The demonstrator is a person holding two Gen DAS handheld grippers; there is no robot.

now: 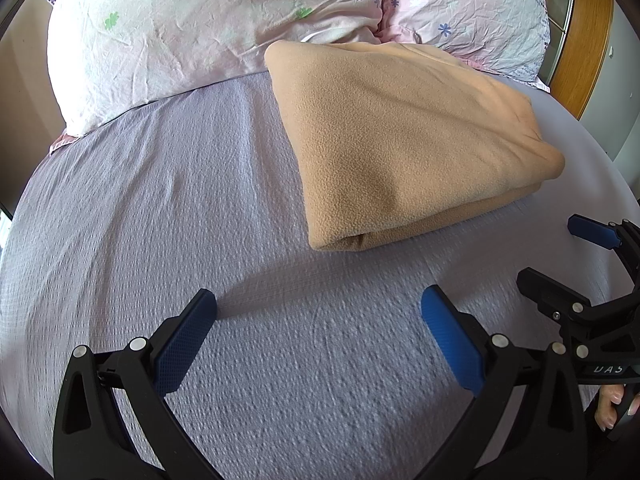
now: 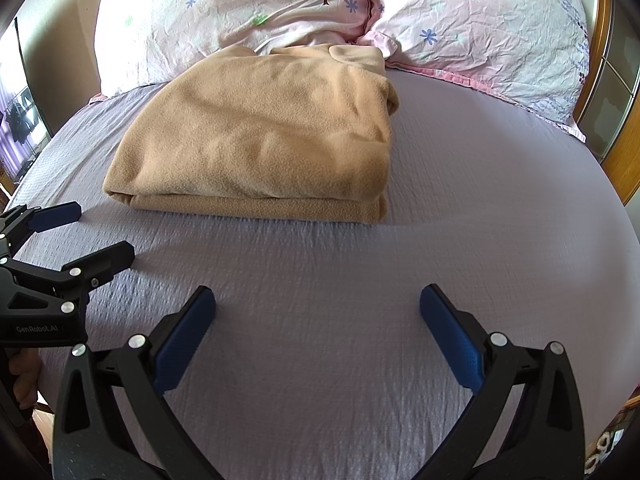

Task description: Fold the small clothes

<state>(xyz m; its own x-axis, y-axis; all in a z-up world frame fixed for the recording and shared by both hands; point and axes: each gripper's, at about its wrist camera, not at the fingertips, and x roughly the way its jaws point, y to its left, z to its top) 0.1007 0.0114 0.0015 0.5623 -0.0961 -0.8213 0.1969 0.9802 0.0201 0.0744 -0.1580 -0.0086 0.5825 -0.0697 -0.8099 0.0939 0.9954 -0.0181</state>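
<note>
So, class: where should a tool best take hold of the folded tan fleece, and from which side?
Probably the near right corner of the tan fleece, coming in low from the front: its stacked layer edges show there, while the far end sits against the pillows.

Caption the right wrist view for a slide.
Right gripper open above the lavender sheet, folded tan fleece resting near two floral pillows.

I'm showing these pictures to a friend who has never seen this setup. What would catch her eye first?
Probably the tan fleece garment, folded into a thick bundle in the middle of the lilac bedsheet, its far edge against the flowered pink pillows. Next, the left gripper and right gripper, both wide open and empty above the sheet.
</note>
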